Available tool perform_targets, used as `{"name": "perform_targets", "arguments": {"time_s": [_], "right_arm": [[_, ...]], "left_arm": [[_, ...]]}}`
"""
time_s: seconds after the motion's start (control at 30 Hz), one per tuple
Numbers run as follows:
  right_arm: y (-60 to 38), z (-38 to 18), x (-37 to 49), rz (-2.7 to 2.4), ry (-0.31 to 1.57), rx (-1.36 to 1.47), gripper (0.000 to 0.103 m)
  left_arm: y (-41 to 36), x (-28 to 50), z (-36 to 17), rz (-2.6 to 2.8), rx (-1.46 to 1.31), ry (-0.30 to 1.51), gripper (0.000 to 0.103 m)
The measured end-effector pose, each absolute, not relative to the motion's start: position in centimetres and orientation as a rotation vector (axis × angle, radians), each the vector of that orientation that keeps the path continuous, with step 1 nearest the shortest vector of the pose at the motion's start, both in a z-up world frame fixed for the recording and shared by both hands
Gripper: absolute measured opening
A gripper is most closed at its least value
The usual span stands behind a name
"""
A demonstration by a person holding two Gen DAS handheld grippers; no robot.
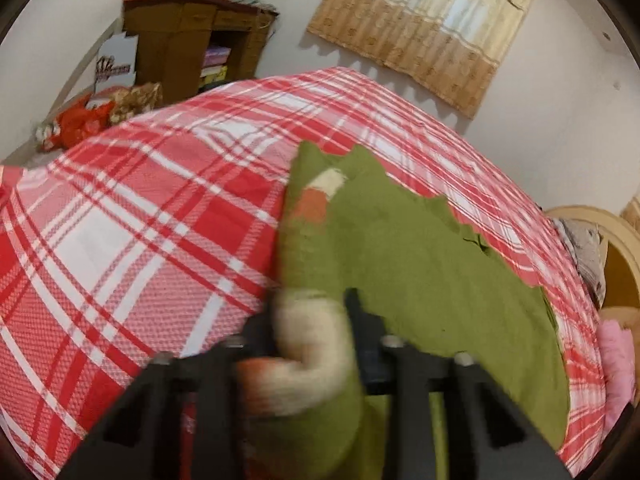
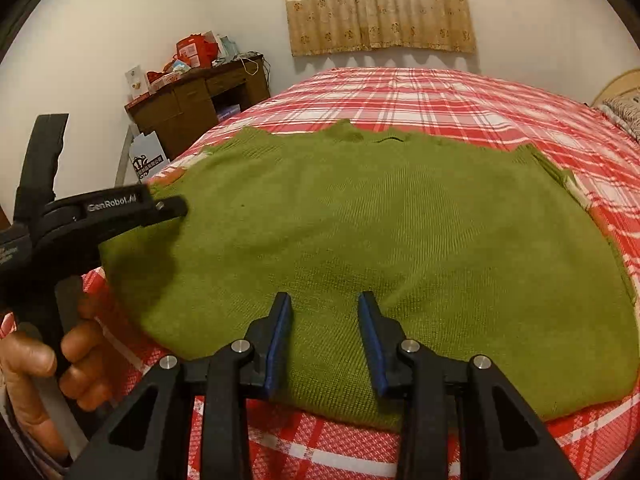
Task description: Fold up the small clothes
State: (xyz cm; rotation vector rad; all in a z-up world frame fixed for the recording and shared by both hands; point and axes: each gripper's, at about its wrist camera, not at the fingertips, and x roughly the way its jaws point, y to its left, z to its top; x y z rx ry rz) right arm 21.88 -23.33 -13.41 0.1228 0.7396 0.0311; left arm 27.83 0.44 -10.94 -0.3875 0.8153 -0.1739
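A small green knit sweater (image 2: 380, 232) lies flat on the red plaid bed, neck toward the far wall. Its sleeves have cream and orange cuffs. In the left wrist view my left gripper (image 1: 312, 316) is shut on a sleeve cuff (image 1: 308, 344) and holds it lifted over the sweater's left side (image 1: 420, 280); that view is blurred. The left gripper also shows in the right wrist view (image 2: 172, 208) at the sweater's left edge. My right gripper (image 2: 324, 304) is open and empty, fingers (image 2: 280, 332) resting just above the sweater's near hem.
The red plaid bedspread (image 2: 440, 96) covers the whole bed. A brown desk (image 2: 192, 100) piled with red packages stands by the far left wall. A curtain (image 2: 376, 4) hangs on the back wall. Pillows and a wooden headboard (image 1: 616, 248) lie at the right.
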Motion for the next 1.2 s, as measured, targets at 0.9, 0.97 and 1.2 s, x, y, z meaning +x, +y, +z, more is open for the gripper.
{"name": "perform_targets", "arguments": {"time_s": [0.9, 0.97, 1.2], "right_arm": [[-25.3, -13.3, 22.6, 0.109, 0.737, 0.266, 0.038], [-26.2, -12.6, 22.8, 0.144, 0.733, 0.313, 0.038], [-29.2, -7.5, 29.1, 0.275, 0.712, 0.495, 0.07]], "left_arm": [[-9.5, 25.4, -8.7, -0.336, 0.028, 0.684, 0.023], [-9.0, 25.2, -8.6, -0.333, 0.001, 0.675, 0.023], [-8.8, 25.1, -9.0, -0.334, -0.031, 0.668, 0.023]]}}
